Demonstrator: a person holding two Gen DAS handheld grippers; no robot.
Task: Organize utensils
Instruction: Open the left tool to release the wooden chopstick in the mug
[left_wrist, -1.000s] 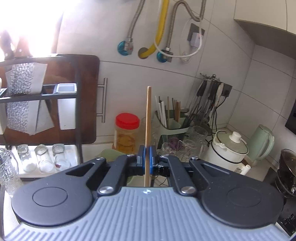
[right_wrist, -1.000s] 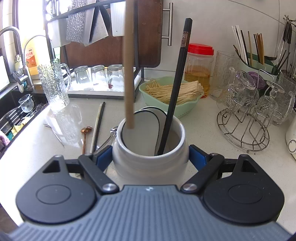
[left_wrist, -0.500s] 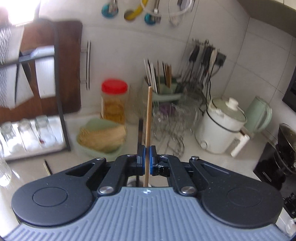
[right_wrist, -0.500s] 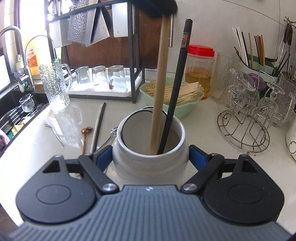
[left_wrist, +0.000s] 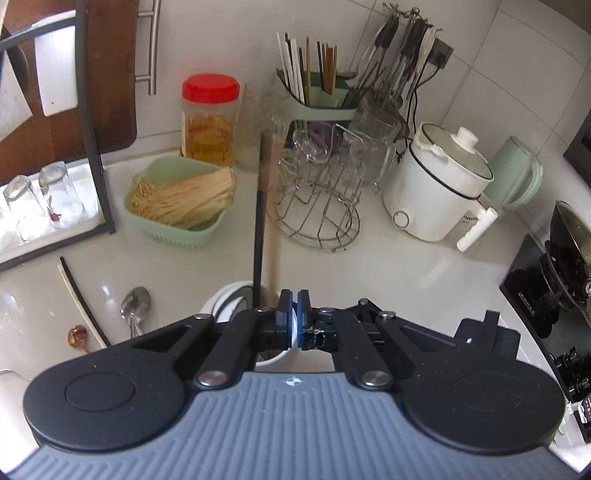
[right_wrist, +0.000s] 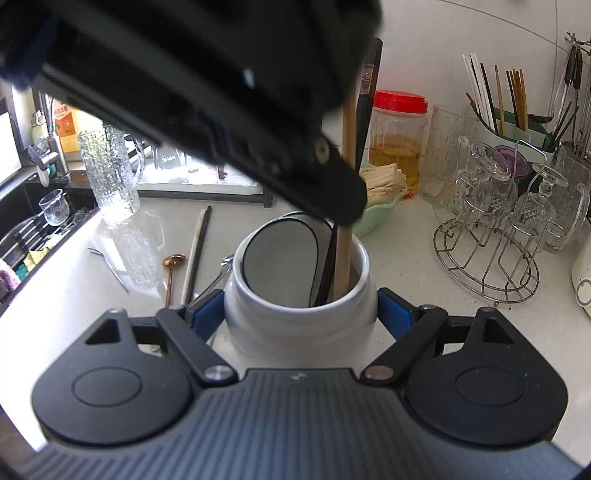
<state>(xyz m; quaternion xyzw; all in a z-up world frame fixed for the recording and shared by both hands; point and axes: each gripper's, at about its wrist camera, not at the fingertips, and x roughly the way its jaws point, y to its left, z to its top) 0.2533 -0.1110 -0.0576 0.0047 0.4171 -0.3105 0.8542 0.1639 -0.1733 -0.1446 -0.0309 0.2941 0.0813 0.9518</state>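
Observation:
My right gripper (right_wrist: 301, 314) is shut on a white ceramic utensil jar (right_wrist: 301, 317) standing on the counter. A black chopstick (right_wrist: 364, 107) and a wooden chopstick (right_wrist: 345, 236) stand in it. My left gripper (left_wrist: 294, 319) hovers just above the jar (left_wrist: 229, 299), its blue pads almost together with nothing between them; the wooden chopstick (left_wrist: 271, 236) stands free in front of it beside the black one (left_wrist: 258, 236). On the counter to the left lie a steel spoon (left_wrist: 135, 304), a copper spoon (left_wrist: 77, 336) and a black and white chopstick pair (left_wrist: 79, 295).
A green basket of noodles (left_wrist: 177, 206), a red-lidded jar (left_wrist: 210, 118), a wire glass rack (left_wrist: 321, 199) and a green utensil holder (left_wrist: 317, 99) stand behind. A white cooker (left_wrist: 439, 184) and kettle are to the right. A glass pitcher (right_wrist: 110, 173) and the sink are on the left.
My left gripper lowered the wooden chopstick into the jar, let go of it, and now tilts down close over the jar. The right gripper has kept hold of the jar.

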